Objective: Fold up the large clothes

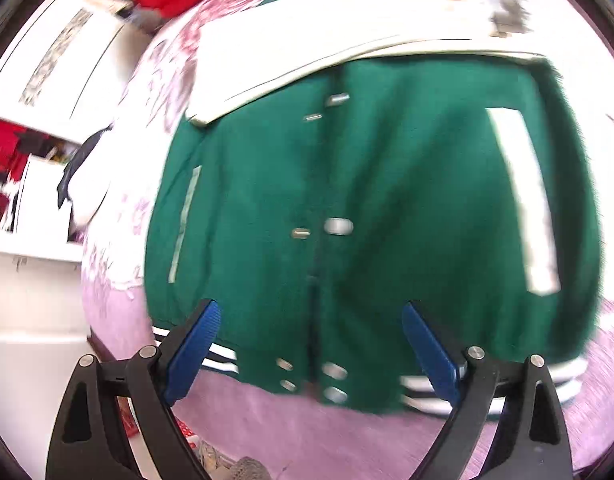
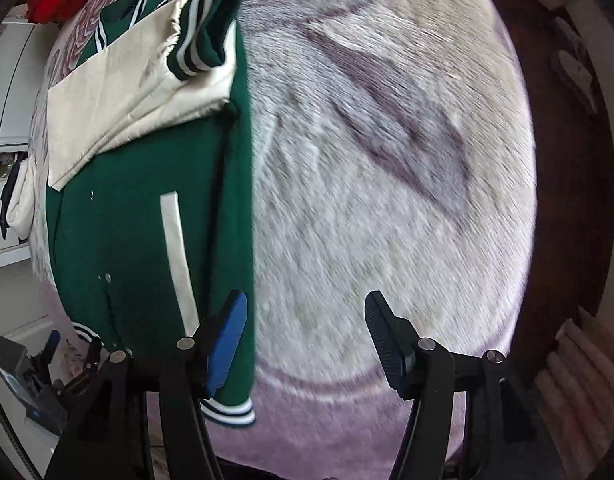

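My left gripper (image 1: 311, 320) stands wide, empty, above the striped hem of the green wool varsity jacket (image 1: 367, 200); it lies on the pink floral bedspread (image 2: 387, 160), cream sleeves (image 2: 139, 92) folded across; right gripper (image 2: 307, 320) wide, empty beside it; next I judge: grasp hem, fold upward.

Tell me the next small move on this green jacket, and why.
Probably lower both open grippers, left gripper and right gripper, onto the striped hem: the cream sleeves already lie folded across the jacket, so the bottom likely folds up next.
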Available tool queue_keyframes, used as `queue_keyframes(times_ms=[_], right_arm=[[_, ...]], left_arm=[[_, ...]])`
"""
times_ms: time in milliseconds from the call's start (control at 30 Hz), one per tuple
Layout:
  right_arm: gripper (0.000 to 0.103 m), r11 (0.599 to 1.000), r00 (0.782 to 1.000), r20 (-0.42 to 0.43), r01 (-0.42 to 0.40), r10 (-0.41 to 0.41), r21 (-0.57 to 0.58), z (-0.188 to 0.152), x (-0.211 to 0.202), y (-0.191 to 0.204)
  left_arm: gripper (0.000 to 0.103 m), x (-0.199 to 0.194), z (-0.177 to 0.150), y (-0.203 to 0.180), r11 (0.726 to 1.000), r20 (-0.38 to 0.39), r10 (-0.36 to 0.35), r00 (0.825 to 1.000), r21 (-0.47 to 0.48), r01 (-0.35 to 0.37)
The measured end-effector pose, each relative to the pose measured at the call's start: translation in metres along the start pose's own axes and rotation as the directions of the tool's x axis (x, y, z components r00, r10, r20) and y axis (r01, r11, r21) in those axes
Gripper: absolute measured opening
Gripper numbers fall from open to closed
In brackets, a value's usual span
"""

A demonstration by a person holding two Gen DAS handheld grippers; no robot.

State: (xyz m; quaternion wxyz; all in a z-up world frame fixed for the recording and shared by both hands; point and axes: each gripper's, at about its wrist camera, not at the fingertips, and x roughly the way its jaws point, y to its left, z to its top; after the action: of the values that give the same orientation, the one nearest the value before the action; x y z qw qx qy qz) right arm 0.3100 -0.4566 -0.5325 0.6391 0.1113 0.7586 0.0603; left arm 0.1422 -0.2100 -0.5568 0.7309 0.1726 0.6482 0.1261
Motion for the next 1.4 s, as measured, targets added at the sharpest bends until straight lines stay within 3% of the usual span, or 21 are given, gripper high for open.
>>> queue_keyframes(times_ms=[167,333,400,467,633,700,733,767,800,867,933,1067,1100,1133,1200,1267,1300,1333,1400], right_arm=[[0.064,0.993,0.999,-0.002,0.051,-0.051,0.108,-0.047,-0.008,-0.081],[0.064,0.972,0.998,0.007,0.060,-0.063,0.228,-0.050,0.000,-0.124],[0.064,0.966,0.998,0.009,0.062,-0.067,0.252,-0.044,0.003,-0.131],[0.064,0.965,0.997,0.027,0.064,-0.073,0.255,-0.038,0.005,-0.130],[0.064,0.975,0.996,0.058,0.056,-0.070,0.215,-0.012,0.011,-0.130],[0.064,0.983,0.996,0.084,-0.001,-0.015,0.184,0.005,0.019,-0.127],[0.065,0.986,0.994,0.099,-0.060,0.044,0.157,0.016,0.024,-0.124],[0.068,0.983,0.987,0.107,-0.135,0.122,0.125,0.028,0.032,-0.119],[0.079,0.976,0.977,0.103,-0.199,0.189,0.092,0.040,0.039,-0.114],[0.087,0.938,0.936,0.083,-0.346,0.342,0.028,0.069,0.057,-0.098],[0.089,0.893,0.891,0.080,-0.449,0.447,0.015,0.097,0.071,-0.086],[0.093,0.710,0.710,0.096,-0.703,0.698,0.037,0.160,0.089,-0.062],[0.096,0.686,0.686,0.088,-0.727,0.722,0.039,0.174,0.095,-0.054],[0.096,0.686,0.687,0.075,-0.727,0.723,0.046,0.188,0.104,-0.047],[0.097,0.727,0.729,0.002,-0.682,0.684,0.080,0.209,0.124,-0.031],[0.094,0.745,0.749,0.024,-0.662,0.662,0.080,0.213,0.121,-0.019],[0.059,0.763,0.765,0.014,-0.644,0.644,0.056,0.214,0.118,-0.008],[0.037,0.778,0.779,-0.009,-0.626,0.627,0.052,0.214,0.116,0.001],[0.031,0.808,0.810,0.002,-0.586,0.587,0.057,0.211,0.108,0.013]], left_arm=[[0.094,-0.034,-0.022,-0.100,0.981,0.007,-0.073,0.997,0.181,0.071],[0.094,-0.029,-0.035,-0.210,0.921,0.062,0.022,0.998,0.386,-0.044],[0.094,-0.004,-0.038,-0.234,0.906,0.018,0.064,0.998,0.417,-0.065],[0.094,0.018,-0.040,-0.243,0.911,-0.042,0.083,0.996,0.408,-0.059],[0.095,0.019,-0.016,-0.230,0.944,-0.038,0.094,0.995,0.322,-0.077],[0.091,0.015,-0.003,-0.212,0.948,0.022,0.152,0.988,0.279,-0.152],[0.091,0.013,0.005,-0.201,0.959,0.019,0.136,0.991,0.247,-0.136],[0.084,0.012,0.010,-0.190,0.968,0.016,0.125,0.992,0.215,-0.126],[0.055,0.009,0.014,-0.181,0.974,0.021,0.115,0.993,0.193,-0.117],[0.028,0.005,0.016,-0.167,0.985,0.023,0.066,0.998,0.158,-0.069],[0.023,-0.001,0.015,-0.155,0.984,0.055,0.049,0.997,0.166,-0.057],[0.021,-0.010,0.006,-0.153,0.984,0.067,0.026,0.997,0.173,-0.037],[0.021,-0.013,0.006,-0.153,0.985,0.071,0.022,0.997,0.171,-0.034],[0.020,-0.014,0.005,-0.153,0.986,0.073,0.016,0.997,0.163,-0.027],[0.020,-0.016,0.004,-0.151,0.990,0.080,0.004,0.997,0.139,-0.015],[0.020,-0.020,0.007,-0.144,0.993,0.083,-0.007,0.997,0.116,-0.003],[0.020,-0.024,0.007,-0.141,0.995,0.086,-0.012,0.996,0.101,0.004],[0.020,-0.026,0.006,-0.136,0.996,0.091,-0.014,0.996,0.088,0.006],[0.020,-0.027,0.008,-0.124,0.997,0.103,-0.019,0.994,0.073,0.012]])
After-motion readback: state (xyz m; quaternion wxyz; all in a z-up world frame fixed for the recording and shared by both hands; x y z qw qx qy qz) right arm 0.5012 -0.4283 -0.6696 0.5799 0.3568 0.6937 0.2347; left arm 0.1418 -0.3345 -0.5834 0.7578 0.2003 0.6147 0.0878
